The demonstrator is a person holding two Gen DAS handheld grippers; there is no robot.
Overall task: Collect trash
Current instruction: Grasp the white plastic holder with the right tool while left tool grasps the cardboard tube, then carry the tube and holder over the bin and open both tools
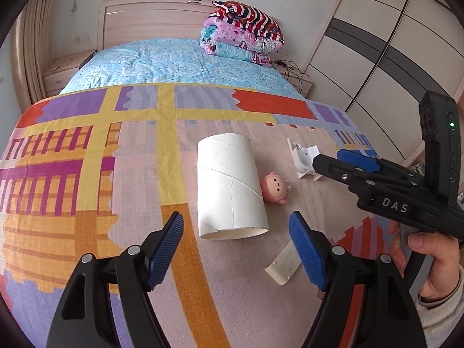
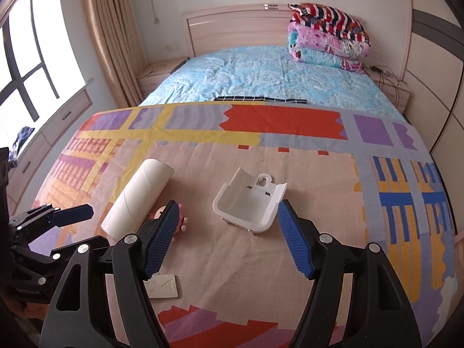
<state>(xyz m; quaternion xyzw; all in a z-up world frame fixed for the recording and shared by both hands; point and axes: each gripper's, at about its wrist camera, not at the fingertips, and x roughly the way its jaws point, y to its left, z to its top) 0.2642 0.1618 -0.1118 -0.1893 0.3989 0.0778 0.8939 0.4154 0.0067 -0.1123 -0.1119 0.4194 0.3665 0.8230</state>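
A white cardboard tube (image 1: 229, 185) lies on the patterned blanket (image 1: 87, 174), just beyond my open, empty left gripper (image 1: 236, 226). It also shows in the right wrist view (image 2: 136, 197). A white plastic holder (image 2: 249, 200) lies just ahead of my open, empty right gripper (image 2: 226, 217); it also shows in the left wrist view (image 1: 304, 159). A small white card (image 2: 162, 287) lies under my right gripper's left finger; it also shows in the left wrist view (image 1: 282, 264).
A small pink toy figure (image 1: 275, 188) lies to the right of the tube. Folded quilts (image 1: 243, 34) are stacked at the bed's head. A wardrobe (image 1: 391, 43) stands right of the bed, and a curtain and window (image 2: 29, 58) are at the left.
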